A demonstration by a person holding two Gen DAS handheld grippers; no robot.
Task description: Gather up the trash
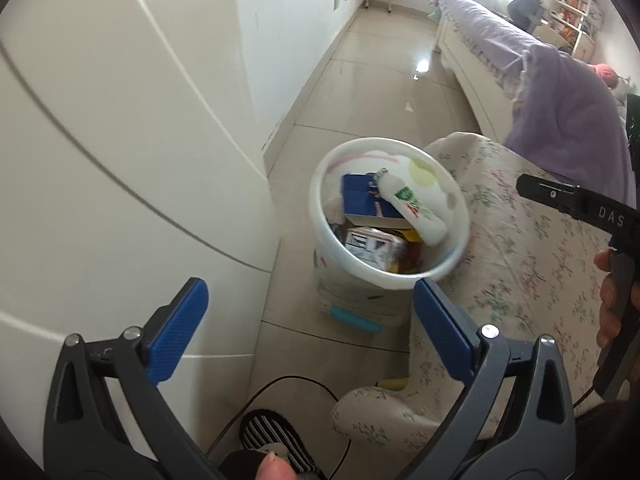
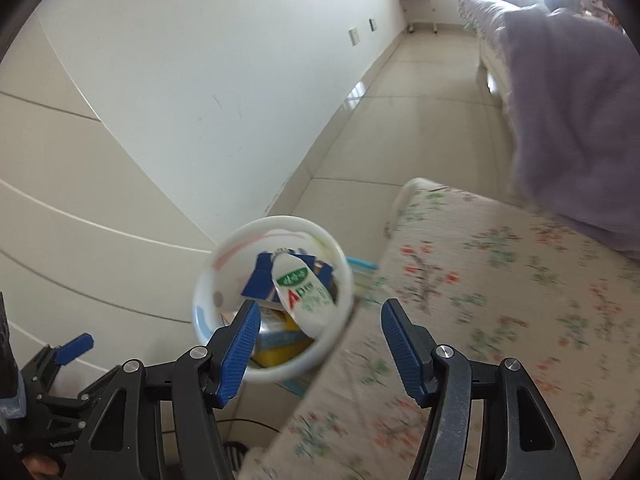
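A white trash bin [image 1: 320,208] stands on the tiled floor between a white cabinet and the bed. On top of the rubbish in it lies a white bottle with a green label [image 1: 412,204], leaning on a blue box [image 1: 356,196]. My left gripper [image 1: 310,332] is open and empty, held above and short of the bin. In the right wrist view my right gripper [image 2: 316,344] is open over the bin [image 2: 276,222]. The bottle [image 2: 306,296] shows below its fingers, clear of both pads. The right gripper's black body [image 1: 580,204] reaches in from the right, a hand on its handle.
A bed with a floral cover [image 1: 520,240] touches the bin's right side, a purple blanket [image 1: 568,120] on it. The white cabinet [image 1: 100,160] fills the left. A striped slipper [image 1: 272,440] and a black cable lie on the floor near me. Tiled floor runs on past the bin.
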